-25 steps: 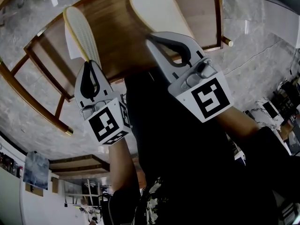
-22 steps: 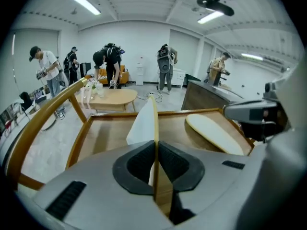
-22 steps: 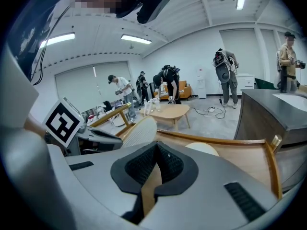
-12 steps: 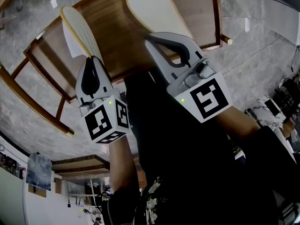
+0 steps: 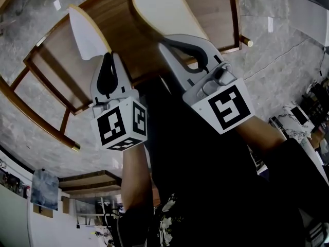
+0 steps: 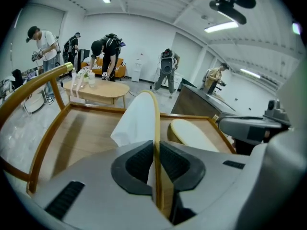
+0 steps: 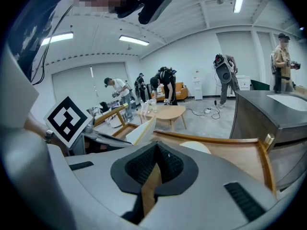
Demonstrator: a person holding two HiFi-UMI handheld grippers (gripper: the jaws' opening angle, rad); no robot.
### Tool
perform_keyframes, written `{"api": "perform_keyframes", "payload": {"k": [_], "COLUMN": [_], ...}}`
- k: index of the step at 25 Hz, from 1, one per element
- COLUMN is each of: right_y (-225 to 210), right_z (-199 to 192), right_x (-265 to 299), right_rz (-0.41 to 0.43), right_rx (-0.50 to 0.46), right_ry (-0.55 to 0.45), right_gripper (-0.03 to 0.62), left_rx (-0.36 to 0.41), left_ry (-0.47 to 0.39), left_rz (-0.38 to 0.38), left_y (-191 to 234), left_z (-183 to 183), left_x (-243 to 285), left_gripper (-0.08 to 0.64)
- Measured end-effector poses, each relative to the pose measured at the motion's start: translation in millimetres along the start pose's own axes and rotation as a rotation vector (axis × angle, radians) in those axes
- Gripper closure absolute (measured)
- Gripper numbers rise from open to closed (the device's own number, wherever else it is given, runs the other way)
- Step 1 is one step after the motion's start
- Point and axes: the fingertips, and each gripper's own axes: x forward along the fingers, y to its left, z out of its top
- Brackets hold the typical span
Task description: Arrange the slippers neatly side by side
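Halfway at best: my left gripper (image 5: 108, 58), jaws just easing open, pinched the left slipper (image 5: 85, 31) up on edge at the desk's (image 5: 218, 12) left, apart from the right slipper (image 5: 160, 9), which lay flat at my right gripper (image 5: 168, 40), jaws pressed together.

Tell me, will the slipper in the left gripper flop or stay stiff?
Probably fairly stiff: the slipper stands on edge between the pads of the left gripper without drooping. Likely light, being thin-soled. It may tip flat once freed; the jaws have just been opening.

Evenly bright, fisheye-warped edges, dark corners
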Motion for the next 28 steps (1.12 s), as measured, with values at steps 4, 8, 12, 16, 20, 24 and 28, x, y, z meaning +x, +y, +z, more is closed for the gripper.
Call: {"api": "perform_keyframes", "payload": {"k": [4, 8, 12, 16, 20, 24, 28], "right_y": [-2.4, -5.9, -11.1, -12.5, -12.3, -11.5, -11.9], "right_z": [-5.0, -6.5, -8.5, -11.6, -11.5, -10.8, -12.6], "right_x": [-2.6, -4.4, -6.6, -6.5, -6.1, -3.9, -3.5], "right_rz": [-0.009, -0.020, -0.032, -0.036, -0.034, -0.031, -0.031], "right_rx": [0.003, 0.006, 0.013, 0.017, 0.020, 0.023, 0.028], "right_ry": [0.006, 0.007, 0.013, 0.014, 0.016, 0.013, 0.015], "right_gripper": [0.595, 0.595, 0.595, 0.595, 0.595, 0.595, 0.595], "left_rx": [-0.044, -0.104, -0.153, -0.125, -0.081, -0.036, 0.024], "left_ry": [0.000, 0.011, 0.038, 0.048, 0.038, 0.024, -0.007], "left_rz": [-0.025, -0.040, 0.000, 0.013, 0.006, -0.006, 0.007], "left_y": [-4.7, -5.7, 5.5, 12.5, 8.9, 0.1, 1.2], "left_z": [-0.1, -2.9, -11.0, -15.1, -11.7, -12.8, -3.7], "left_x": [10.5, 20.5, 27.1, 28.7, 24.2, 11.7, 1.1], "left_gripper": [0.522, 0.520, 0.557, 0.557, 0.557, 0.555, 0.516]}}
